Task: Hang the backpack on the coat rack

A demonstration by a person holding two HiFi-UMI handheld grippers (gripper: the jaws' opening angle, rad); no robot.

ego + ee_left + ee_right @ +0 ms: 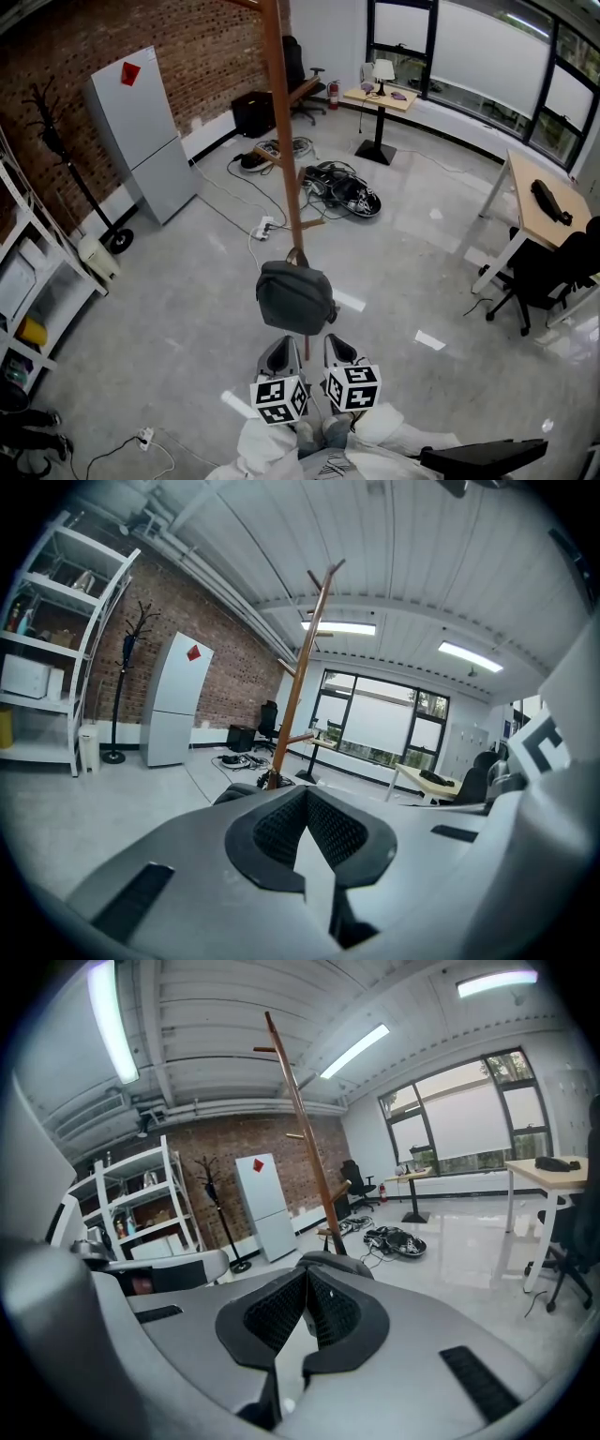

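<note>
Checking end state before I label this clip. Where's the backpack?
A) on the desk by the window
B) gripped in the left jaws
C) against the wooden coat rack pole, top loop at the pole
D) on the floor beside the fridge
C: the head view shows the backpack against the coat rack pole, top loop at the pole. The left gripper and right gripper have their jaws shut on nothing.

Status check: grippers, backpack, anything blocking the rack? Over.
Left gripper and right gripper both shut, empty. Backpack appears hung by its top loop on coat rack. Floor cables beyond rack, not obstructing.
</note>
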